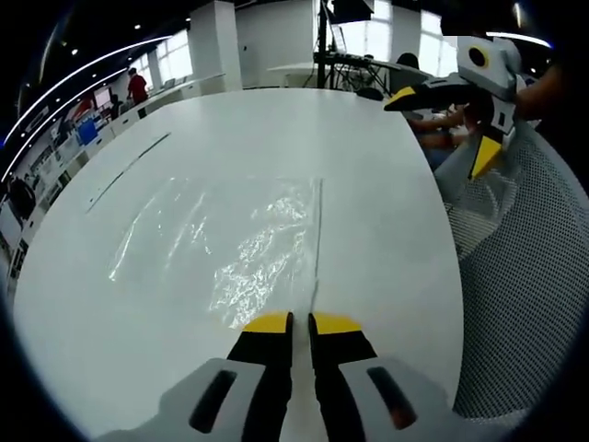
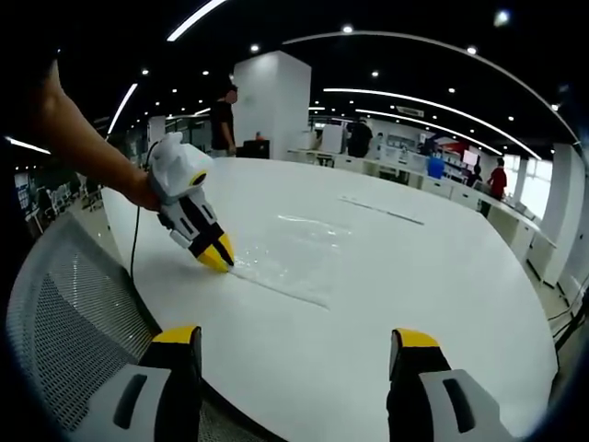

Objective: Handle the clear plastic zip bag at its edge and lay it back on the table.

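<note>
The clear plastic zip bag (image 1: 244,244) lies flat and crinkled on the white table (image 1: 276,129), its zip edge running straight toward me. My left gripper (image 1: 300,322) is shut on the near end of that edge, down at the table surface. The right gripper view shows the same grip from the side: the left gripper (image 2: 219,261) has its yellow tips on the corner of the bag (image 2: 299,249). Over the table's near edge my right gripper (image 2: 296,341) stands open, jaws wide apart and nothing between them. It also hangs open above the chair as the right gripper (image 1: 444,129).
A grey mesh chair (image 1: 525,276) stands against the table's edge beside both grippers. A thin dark strip (image 1: 129,172) lies on the table beyond the bag. Desks and standing people (image 2: 224,115) fill the room behind the table.
</note>
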### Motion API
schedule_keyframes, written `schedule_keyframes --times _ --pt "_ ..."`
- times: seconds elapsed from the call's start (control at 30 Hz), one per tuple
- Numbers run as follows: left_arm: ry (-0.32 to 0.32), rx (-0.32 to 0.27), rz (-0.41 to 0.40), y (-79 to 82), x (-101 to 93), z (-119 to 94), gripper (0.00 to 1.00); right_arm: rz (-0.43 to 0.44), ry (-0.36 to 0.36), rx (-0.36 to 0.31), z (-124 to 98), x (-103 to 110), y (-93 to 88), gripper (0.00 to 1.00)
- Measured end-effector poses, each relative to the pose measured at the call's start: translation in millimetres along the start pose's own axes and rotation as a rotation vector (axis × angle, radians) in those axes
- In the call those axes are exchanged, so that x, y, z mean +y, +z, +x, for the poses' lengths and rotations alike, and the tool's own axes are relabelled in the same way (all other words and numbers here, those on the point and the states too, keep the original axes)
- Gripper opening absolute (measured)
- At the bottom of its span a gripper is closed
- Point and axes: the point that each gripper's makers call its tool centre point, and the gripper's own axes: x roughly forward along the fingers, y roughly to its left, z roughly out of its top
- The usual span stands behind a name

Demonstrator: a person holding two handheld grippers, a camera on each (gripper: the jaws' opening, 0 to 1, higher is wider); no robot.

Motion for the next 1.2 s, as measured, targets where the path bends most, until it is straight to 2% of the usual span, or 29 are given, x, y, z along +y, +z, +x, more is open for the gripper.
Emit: schedule_keyframes --times 0.17,0.27,0.63,0.9,0.97,1.2 --pt "-0.007 0.003 -0.009 -1.4 -0.3 2 0.03 0.0 0.0 -0.001 0 0 -0.1 0.83" --pt "0.01 0.02 0.028 -2.4 0.6 2 0.0 0.001 -0.001 -0.002 0 0 0.2 0.83" --pt "0.012 0.068 0.052 -10.6 2.6 0 0.0 -0.007 0.011 -0.002 0 2 0.6 0.83" --pt "0.011 0.06 0.038 -13.9 -1.6 -11 0.0 -0.031 0.038 0.003 1 8 3.2 0.83" --pt "0.012 0.057 0.038 -12.9 -2.4 -13 0.0 -0.024 0.058 -0.015 1 12 7.3 0.84" --pt "0.017 0.045 0.05 -3.9 -4.6 -23 0.0 -0.069 0.083 0.005 0 16 8.2 0.8"
